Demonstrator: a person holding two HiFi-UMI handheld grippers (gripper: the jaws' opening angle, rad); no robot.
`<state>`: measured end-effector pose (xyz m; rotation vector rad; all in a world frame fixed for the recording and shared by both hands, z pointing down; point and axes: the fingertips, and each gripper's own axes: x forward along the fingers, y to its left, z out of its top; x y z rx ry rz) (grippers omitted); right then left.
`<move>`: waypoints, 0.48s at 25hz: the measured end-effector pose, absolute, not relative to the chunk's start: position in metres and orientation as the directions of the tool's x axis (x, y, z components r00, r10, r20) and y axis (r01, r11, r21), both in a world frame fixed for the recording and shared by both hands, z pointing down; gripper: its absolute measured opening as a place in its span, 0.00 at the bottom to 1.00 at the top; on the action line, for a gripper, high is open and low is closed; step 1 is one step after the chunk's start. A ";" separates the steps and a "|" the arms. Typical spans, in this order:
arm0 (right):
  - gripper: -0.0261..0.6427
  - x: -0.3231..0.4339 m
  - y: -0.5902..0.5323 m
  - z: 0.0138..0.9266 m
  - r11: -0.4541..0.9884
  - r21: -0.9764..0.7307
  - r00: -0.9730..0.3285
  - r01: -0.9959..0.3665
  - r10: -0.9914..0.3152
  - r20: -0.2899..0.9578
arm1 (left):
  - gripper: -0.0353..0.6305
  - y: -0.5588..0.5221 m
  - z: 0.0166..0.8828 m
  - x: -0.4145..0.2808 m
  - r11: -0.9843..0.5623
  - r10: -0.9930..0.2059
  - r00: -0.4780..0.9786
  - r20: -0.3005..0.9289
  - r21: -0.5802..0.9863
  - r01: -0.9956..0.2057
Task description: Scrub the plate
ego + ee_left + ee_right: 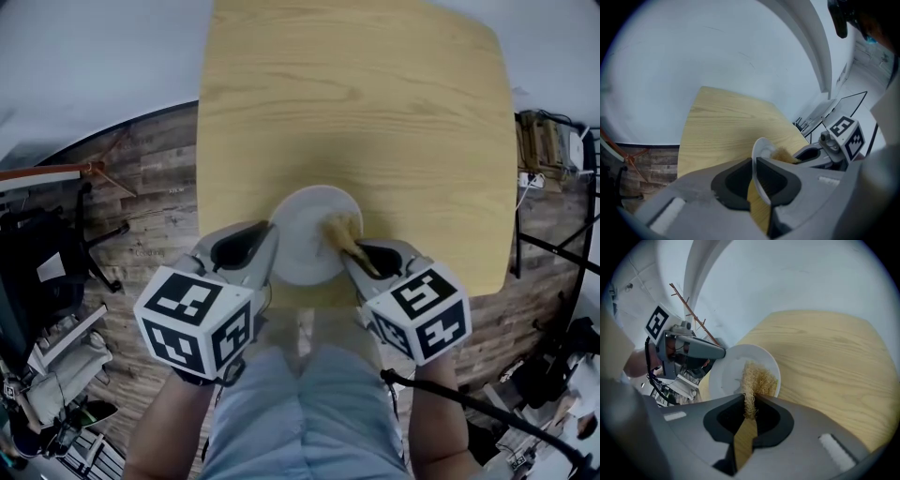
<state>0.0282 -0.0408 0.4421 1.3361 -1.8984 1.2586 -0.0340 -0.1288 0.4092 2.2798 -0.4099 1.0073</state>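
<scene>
A white plate (305, 234) is held tilted over the near edge of the wooden table (356, 112). My left gripper (267, 246) is shut on the plate's left rim; in the left gripper view the plate (760, 154) stands edge-on between the jaws. My right gripper (349, 251) is shut on a tan fibrous scrubber (341, 229), which rests on the plate's right side. In the right gripper view the scrubber (757, 380) spreads over the plate (729, 373) just ahead of the jaws, and the left gripper (723, 352) grips the far rim.
The table has a light wood top with rounded corners. Wood-plank floor lies around it. A dark chair and clutter (47, 272) stand at the left, cables and a stand (553, 169) at the right. The person's legs (300, 412) are below the grippers.
</scene>
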 end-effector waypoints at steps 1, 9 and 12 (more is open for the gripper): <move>0.10 0.031 -0.044 0.442 0.093 -0.394 -0.391 -0.914 -0.456 0.799 | 0.13 -0.128 0.409 -0.033 -0.768 -0.034 0.665 0.746 0.406 -0.496; 0.10 0.037 -0.077 0.436 0.148 -0.363 -0.388 -0.920 -0.461 0.798 | 0.13 -0.127 0.405 -0.029 -0.765 -0.038 0.674 0.738 0.412 -0.495; 0.10 0.034 -0.087 0.432 0.181 -0.347 -0.391 -0.920 -0.462 0.796 | 0.13 -0.126 0.404 -0.028 -0.762 -0.044 0.675 0.737 0.412 -0.499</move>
